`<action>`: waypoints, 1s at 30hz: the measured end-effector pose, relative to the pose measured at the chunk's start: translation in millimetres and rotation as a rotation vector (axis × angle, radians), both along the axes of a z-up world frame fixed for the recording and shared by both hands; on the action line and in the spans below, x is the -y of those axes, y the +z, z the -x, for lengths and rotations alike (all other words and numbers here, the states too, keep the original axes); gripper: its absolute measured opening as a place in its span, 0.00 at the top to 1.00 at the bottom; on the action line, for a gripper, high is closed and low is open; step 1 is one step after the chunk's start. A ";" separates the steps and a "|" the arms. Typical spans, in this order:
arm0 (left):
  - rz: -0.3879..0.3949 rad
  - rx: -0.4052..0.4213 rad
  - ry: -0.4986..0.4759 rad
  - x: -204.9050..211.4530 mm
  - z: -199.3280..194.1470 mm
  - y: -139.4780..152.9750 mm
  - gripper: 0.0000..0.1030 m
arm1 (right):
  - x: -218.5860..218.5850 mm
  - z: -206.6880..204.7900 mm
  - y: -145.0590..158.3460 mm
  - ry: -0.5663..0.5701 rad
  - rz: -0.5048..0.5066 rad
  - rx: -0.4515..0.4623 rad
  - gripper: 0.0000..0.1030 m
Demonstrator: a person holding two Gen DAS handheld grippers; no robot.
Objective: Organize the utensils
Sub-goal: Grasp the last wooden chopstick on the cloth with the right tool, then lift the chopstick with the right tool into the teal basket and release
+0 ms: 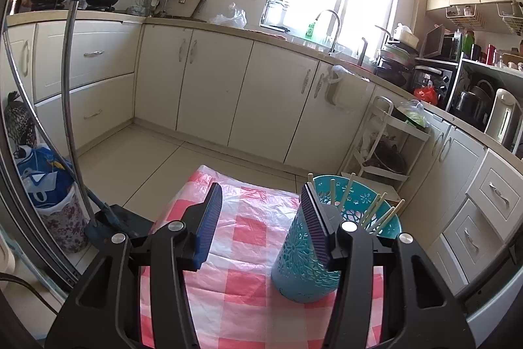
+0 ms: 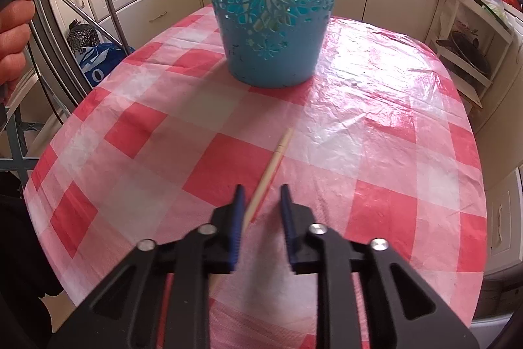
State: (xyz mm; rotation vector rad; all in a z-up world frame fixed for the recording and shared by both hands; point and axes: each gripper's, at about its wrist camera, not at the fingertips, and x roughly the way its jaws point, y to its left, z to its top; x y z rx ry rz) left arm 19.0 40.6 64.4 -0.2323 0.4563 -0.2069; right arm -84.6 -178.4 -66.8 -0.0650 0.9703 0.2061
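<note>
A teal cut-out utensil holder [image 1: 294,254] stands on the red-and-white checked tablecloth [image 1: 245,237] with several pale chopsticks [image 1: 376,213] upright in it. My left gripper [image 1: 261,188] hovers open just left of the holder, nothing between its fingers; its right finger overlaps the holder's rim. In the right wrist view the holder [image 2: 271,22] stands at the far side of the tablecloth [image 2: 376,152]. One chopstick [image 2: 274,159] lies on the cloth, its near end between the fingers of my right gripper [image 2: 263,188]. It lies against the left pad, and a gap shows to the right pad.
A person's hand [image 2: 13,22] holds the left gripper at the upper left. Beside the table's left edge are metal poles [image 1: 70,120] and a bin with a blue bag [image 1: 45,182]. A white cart [image 1: 389,149] and cream cabinets [image 1: 209,80] lie beyond the table.
</note>
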 end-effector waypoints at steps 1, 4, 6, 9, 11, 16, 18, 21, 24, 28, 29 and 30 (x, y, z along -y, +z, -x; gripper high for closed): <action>-0.001 -0.004 -0.006 0.9 -1.1 0.1 0.54 | 2.2 -0.6 0.1 -0.007 -0.011 -0.004 0.91; -0.008 -0.011 -0.015 5.4 -3.0 1.4 0.54 | 13.3 -2.4 1.0 -0.046 -0.075 -0.029 0.94; -0.008 -0.014 -0.020 5.7 -3.2 2.1 0.53 | 22.8 -0.2 6.5 -0.071 -0.152 -0.034 0.94; 0.000 -0.022 -0.021 2.5 -4.3 3.3 0.52 | 34.0 7.1 31.8 -0.070 -0.307 0.008 0.94; 0.003 -0.032 -0.016 1.0 -5.5 2.2 0.50 | 39.9 8.5 55.1 -0.064 -0.394 0.056 0.94; 0.000 -0.068 -0.015 0.4 -9.5 -3.4 0.49 | 50.5 -5.8 139.4 -0.059 -0.519 0.288 0.94; -0.003 -0.080 -0.015 1.7 -11.0 -5.5 0.48 | 49.8 -19.3 174.0 -0.073 -0.522 0.408 0.94; -0.004 -0.095 -0.019 4.0 -13.0 -8.1 0.48 | 41.7 -43.9 207.2 -0.100 -0.502 0.542 0.94; -0.009 -0.095 -0.028 6.2 -11.8 -8.2 0.48 | 29.7 -71.7 219.1 -0.146 -0.458 0.631 0.94; -0.016 -0.094 -0.036 7.1 -10.2 -7.8 0.47 | 19.4 -106.5 210.2 -0.237 -0.394 0.672 0.94; -0.016 -0.095 -0.036 6.5 -10.6 -7.3 0.47 | 17.6 -112.2 206.9 -0.254 -0.380 0.677 0.94; -0.016 -0.096 -0.037 5.8 -10.5 -7.3 0.47 | 15.7 -117.0 203.3 -0.267 -0.364 0.685 0.94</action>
